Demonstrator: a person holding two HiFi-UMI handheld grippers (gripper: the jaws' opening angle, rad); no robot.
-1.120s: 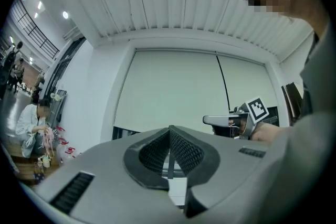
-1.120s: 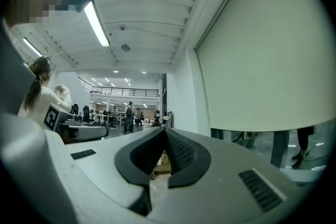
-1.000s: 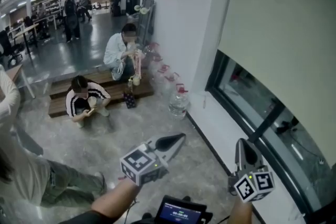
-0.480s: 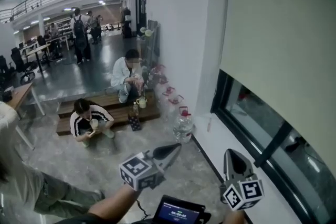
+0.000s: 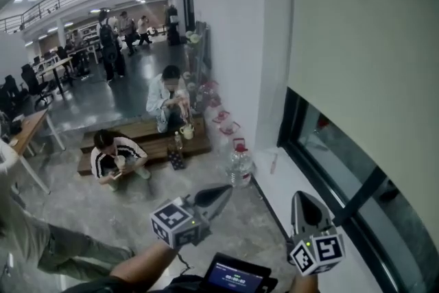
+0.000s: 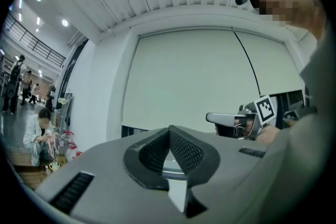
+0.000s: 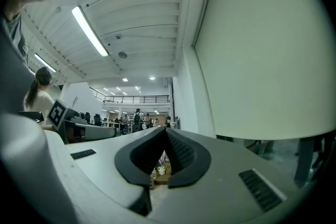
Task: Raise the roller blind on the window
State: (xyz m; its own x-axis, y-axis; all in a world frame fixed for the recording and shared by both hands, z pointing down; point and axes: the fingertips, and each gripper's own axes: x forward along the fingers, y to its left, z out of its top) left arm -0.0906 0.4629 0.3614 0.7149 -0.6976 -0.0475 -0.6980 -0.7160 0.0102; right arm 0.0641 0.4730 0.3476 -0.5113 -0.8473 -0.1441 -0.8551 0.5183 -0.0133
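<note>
left gripper (image 5: 223,192) now nearer water bottle (image 5: 239,167)

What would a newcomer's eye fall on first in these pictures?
The pale roller blind fills the upper right, covering most of the window. Low in front are the left tongs and right tongs, both empty. A striped-jacketed person and another person sit at a low wooden platform, left.

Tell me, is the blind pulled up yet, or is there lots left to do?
Done: nothing that shows. The roller blind hangs over most of the window; only a strip of glass at the bottom is bare. In hand: nothing. The left tongs and right tongs are both shut and empty, in front of the window, touching nothing. Left: nearly everything, the whole raising of the blind.
</note>
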